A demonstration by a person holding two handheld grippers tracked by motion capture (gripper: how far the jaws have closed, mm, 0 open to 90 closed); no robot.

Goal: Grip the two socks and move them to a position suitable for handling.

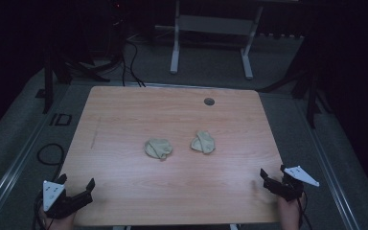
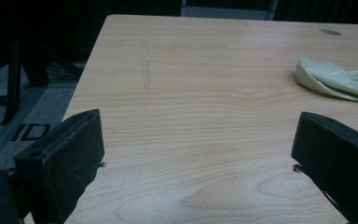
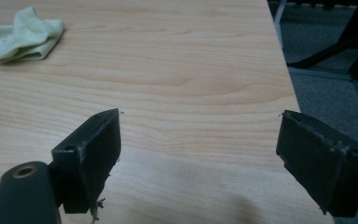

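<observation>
Two crumpled pale green cloths lie apart near the middle of the wooden table [image 1: 124, 110]: the left cloth [image 1: 158, 148] and the right cloth [image 1: 203, 142]. My left gripper [image 1: 76, 181] sits at the table's near left corner, open, with nothing between its jaws. In the left gripper view the left gripper [image 2: 198, 140] looks over bare wood, and a cloth [image 2: 335, 79] lies far ahead to the right. My right gripper [image 1: 273, 172] is at the near right edge, also open and empty. From the right gripper [image 3: 198, 126] a cloth [image 3: 21, 35] shows far off at the upper left.
A small round hole [image 1: 209, 101] sits near the table's far edge. A faint dark streak [image 2: 145, 70] marks the wood at the left. Beyond the table stand a white frame [image 1: 211, 43] and dark stands; cables [image 1: 50, 153] lie on the grey floor.
</observation>
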